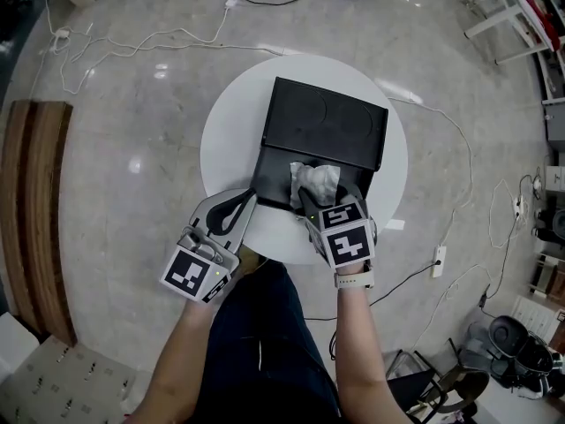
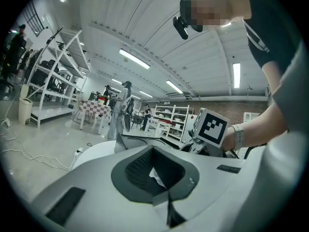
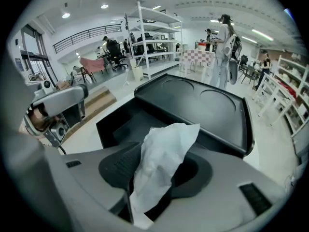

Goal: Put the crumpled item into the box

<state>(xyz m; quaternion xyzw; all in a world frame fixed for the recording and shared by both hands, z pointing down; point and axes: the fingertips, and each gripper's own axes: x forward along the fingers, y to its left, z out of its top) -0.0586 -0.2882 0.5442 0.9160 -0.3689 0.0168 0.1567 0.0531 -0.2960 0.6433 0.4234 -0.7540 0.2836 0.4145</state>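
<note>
A crumpled white paper (image 1: 318, 180) stands between the jaws of my right gripper (image 1: 311, 193), just above the near edge of the open black box (image 1: 274, 170). In the right gripper view the paper (image 3: 164, 153) leans on the left pad, and a dark gap shows beside the right one; the jaws are parted. The box's lid (image 1: 325, 122) lies folded back behind it. My left gripper (image 1: 245, 203) rests at the box's near left corner, jaws together, holding nothing.
The box sits on a round white table (image 1: 229, 113). A wooden bench (image 1: 35, 210) stands on the floor at the left, with loose cables (image 1: 159, 38) behind the table. Shelving (image 3: 154, 37) and people are far off in the room.
</note>
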